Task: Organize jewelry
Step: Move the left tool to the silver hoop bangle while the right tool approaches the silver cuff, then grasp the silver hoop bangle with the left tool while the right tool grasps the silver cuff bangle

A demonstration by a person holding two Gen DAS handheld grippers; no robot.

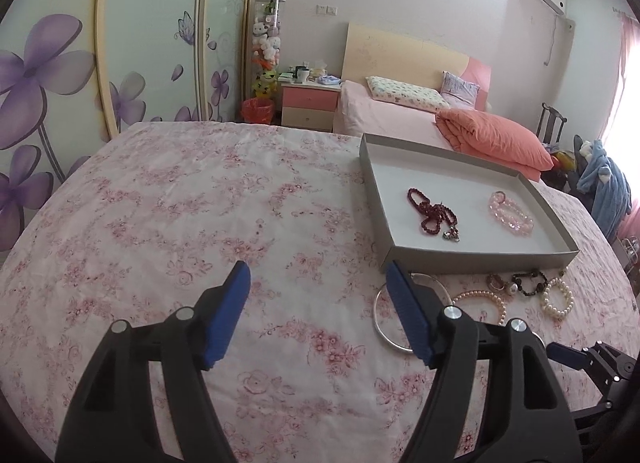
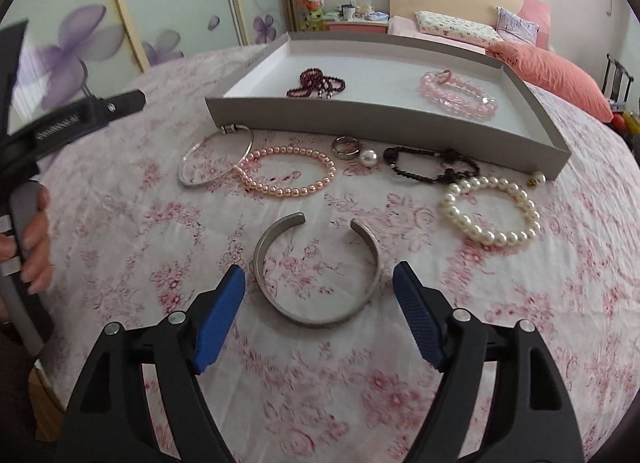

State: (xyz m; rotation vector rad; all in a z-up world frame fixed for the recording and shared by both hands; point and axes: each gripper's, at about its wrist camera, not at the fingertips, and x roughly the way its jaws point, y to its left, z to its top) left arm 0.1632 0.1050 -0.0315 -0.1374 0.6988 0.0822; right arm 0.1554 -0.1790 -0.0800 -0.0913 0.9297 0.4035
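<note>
Both hand-held grippers hang over a bed spread with a pink floral sheet (image 2: 120,231), and both stand with their blue pads wide apart, gripping nothing.

The right hand-held gripper (image 2: 319,279) points down at a silver cuff bangle (image 2: 316,271), which lies flat on the sheet with its gap facing the far side; the pads sit either side of its near curve without touching it. Beyond the cuff, a row of jewelry lies just in front of a shallow grey tray (image 2: 384,121): at the left a thin silver bangle (image 2: 216,161) overlapping a pink pearl bracelet (image 2: 288,171), then a silver ring (image 2: 346,147) beside a loose white pearl (image 2: 368,157), a black beaded bracelet (image 2: 432,165), and at the right a white pearl bracelet (image 2: 492,209). A small pearl piece (image 2: 536,179) rests against the tray's near right corner.

Inside the tray, a dark red bead strand (image 2: 316,83) lies at the left and a pale pink crystal bracelet (image 2: 458,93) at the right, well apart.

The left hand-held gripper (image 1: 318,279) hovers over bare sheet, to the left of the tray and the thin bangle. At the left edge of the right wrist view, a person's hand (image 2: 34,239) grips its handle.
</note>
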